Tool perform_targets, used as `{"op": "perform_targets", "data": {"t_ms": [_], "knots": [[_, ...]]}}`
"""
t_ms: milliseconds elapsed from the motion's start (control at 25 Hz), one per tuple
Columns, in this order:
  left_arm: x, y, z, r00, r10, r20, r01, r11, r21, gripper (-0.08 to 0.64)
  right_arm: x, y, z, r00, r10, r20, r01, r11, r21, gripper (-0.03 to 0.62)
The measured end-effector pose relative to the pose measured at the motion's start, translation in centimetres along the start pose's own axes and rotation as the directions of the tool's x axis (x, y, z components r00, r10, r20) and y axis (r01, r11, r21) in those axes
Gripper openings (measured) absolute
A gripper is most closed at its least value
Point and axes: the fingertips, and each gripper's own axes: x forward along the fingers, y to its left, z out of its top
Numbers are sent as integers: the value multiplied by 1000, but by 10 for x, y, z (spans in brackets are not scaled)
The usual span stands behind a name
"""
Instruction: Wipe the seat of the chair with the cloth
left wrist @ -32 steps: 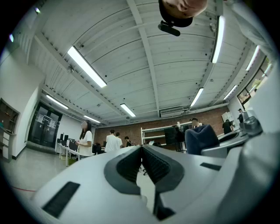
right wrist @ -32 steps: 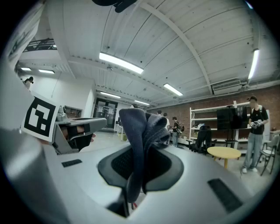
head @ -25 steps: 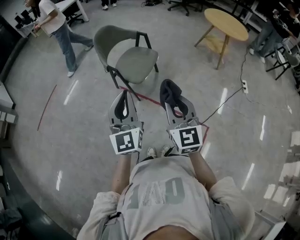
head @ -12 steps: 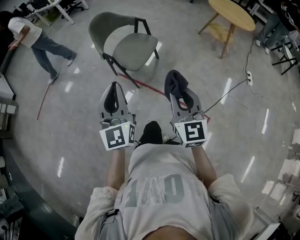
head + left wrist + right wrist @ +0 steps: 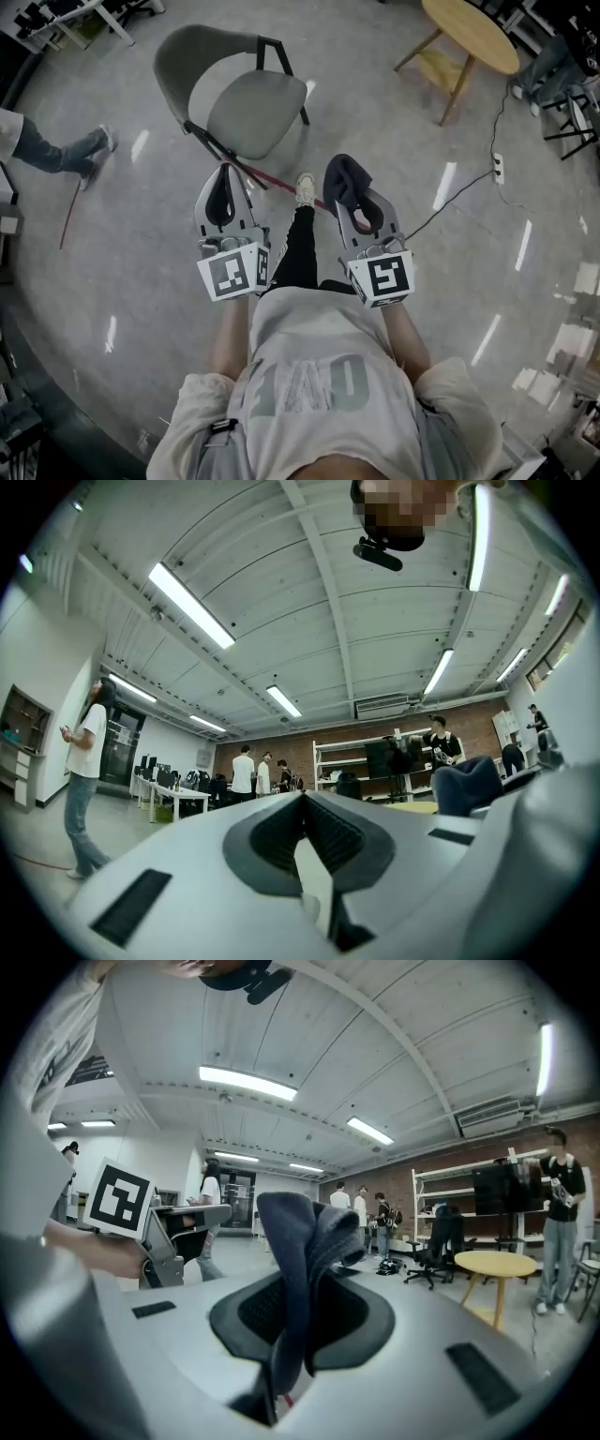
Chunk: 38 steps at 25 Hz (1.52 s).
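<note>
**Cloth clamped in the right gripper, chair well ahead**

The right gripper (image 5: pixel 359 208) is clenched on a dark navy cloth (image 5: pixel 343 177). In the right gripper view the folded fabric (image 5: pixel 302 1241) stands up out of the gripper (image 5: pixel 286 1321), pinched between the two jaws. The left gripper (image 5: pixel 224 190) is clamped shut on nothing: in its own view the jaws (image 5: pixel 303 810) meet with only the room beyond them. Both grippers are held side by side in front of the person's chest, apart from each other, with the marker cubes nearest the body.

The grey-green padded chair with black metal legs (image 5: pixel 251 105) stands on the polished grey floor (image 5: pixel 141 244) at about 11 o'clock from the grippers, well apart from both. Its seat is bare and the cloth is not touching it.

The person's forward foot, in a pale shoe (image 5: pixel 305 187), lands between the grippers on a red tape line (image 5: pixel 274 180) that runs just beside the chair's near legs. A round light-wood table (image 5: pixel 469 36) stands at 1 o'clock. A white power strip (image 5: pixel 497 170) lies on the floor at 2 o'clock. Another person's legs (image 5: pixel 52 150) show at 9 o'clock.
</note>
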Motion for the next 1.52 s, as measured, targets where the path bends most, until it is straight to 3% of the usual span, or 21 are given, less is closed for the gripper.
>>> {"op": "perform_targets", "data": {"t_ms": [200, 480, 680, 920, 1240, 1400, 1520], "knots": [[104, 31, -20, 1000, 20, 12, -20, 1000, -6, 15, 106, -37, 4, 999, 31, -8, -31, 999, -21, 49], [309, 97, -3, 994, 85, 65, -84, 996, -21, 15, 314, -107, 73, 994, 105, 7, -104, 991, -80, 49], [405, 148, 5, 987, 134, 88, -132, 991, -28, 15, 434, -125, 103, 987, 157, 36, -155, 986, -54, 49], [444, 195, -1, 981, 176, 77, -176, 984, -9, 15, 502, -105, 112, 970, 243, 32, -239, 967, -82, 49], [475, 191, -18, 974, 223, 50, -223, 975, -11, 15, 542, -119, 106, 951, 310, 17, -308, 949, -65, 49], [473, 199, -33, 955, 293, 53, -293, 956, 1, 15, 563, -110, 93, 924, 382, 36, -380, 924, -55, 49], [469, 210, -34, 934, 354, 55, -355, 935, 5, 15, 580, -97, 96, 888, 457, 45, -453, 888, -77, 49]]}}
